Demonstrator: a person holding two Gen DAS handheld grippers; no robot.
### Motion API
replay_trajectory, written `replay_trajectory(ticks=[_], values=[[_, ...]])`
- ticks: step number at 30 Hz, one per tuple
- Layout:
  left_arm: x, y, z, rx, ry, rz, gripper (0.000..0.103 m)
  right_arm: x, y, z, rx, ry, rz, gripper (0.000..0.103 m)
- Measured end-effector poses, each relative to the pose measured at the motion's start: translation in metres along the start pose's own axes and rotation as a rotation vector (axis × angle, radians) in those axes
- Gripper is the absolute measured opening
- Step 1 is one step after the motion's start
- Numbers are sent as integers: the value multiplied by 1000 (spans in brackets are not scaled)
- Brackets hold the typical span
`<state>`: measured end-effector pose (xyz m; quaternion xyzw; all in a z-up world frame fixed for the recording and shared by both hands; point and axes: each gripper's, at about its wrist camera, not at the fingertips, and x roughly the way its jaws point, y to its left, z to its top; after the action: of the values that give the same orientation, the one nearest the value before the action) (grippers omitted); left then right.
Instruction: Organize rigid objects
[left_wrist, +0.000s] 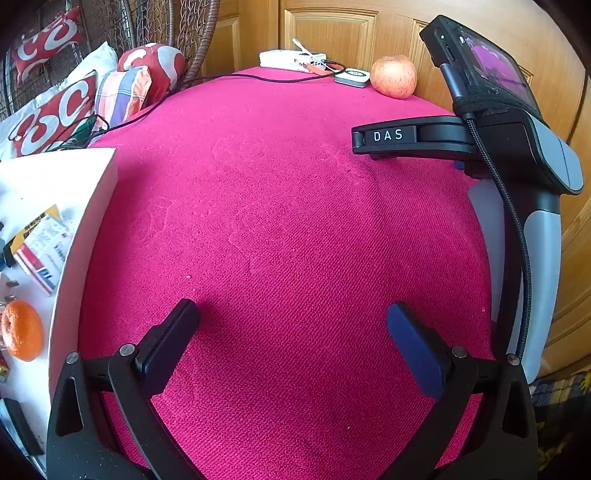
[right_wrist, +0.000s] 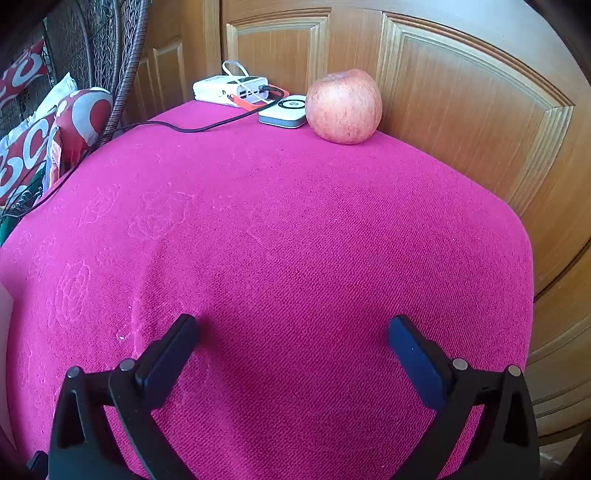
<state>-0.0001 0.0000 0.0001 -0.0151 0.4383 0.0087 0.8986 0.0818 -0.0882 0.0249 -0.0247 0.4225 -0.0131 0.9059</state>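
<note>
Left tool (left_wrist: 291, 321): jaws spread wide, nothing between the pads, tilted steeply down over the table (left_wrist: 280, 206). Right tool (right_wrist: 293, 332): jaws equally wide, empty, same downward tilt; in the left view its body appears at 2 o'clock, side-on, clear of the left tool.

A magenta woven-cloth surface (right_wrist: 295, 240) carries, along its far edge by the wooden panels, a red-yellow apple (right_wrist: 343, 106), a flat white-grey square device (right_wrist: 283, 111) just beside it, and a white rectangular power bank (right_wrist: 231, 88) with a black cable (right_wrist: 207, 127); a white box (left_wrist: 88, 206) stands at the left.
</note>
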Motion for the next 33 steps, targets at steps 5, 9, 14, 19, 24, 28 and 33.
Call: replay_trajectory(ticks=[5,9,14,19,24,28,33], values=[[-1,0,0,0,0,0,103,0,-1,-1,-4,1,-6,103],[-2,0,-3,1,1,-1,103,0,-2,-2,-4,1,-7,103],[-1,0,-2,0,0,-1,103,2,-1,-1,-6,3,-10,103],[-1,0,-1,-1,3,-3,103,1,-3,-3,-6,1,-8,103],[-2,1,-1,0,4,-4,103,2,-3,-3,-7,2,-9,103],[-2,0,-2,-1,3,-3,103,2,-2,-3,-8,2,-10,103],[-3,0,-2,-1,3,-3,103,2,-2,-3,-8,3,-9,103]])
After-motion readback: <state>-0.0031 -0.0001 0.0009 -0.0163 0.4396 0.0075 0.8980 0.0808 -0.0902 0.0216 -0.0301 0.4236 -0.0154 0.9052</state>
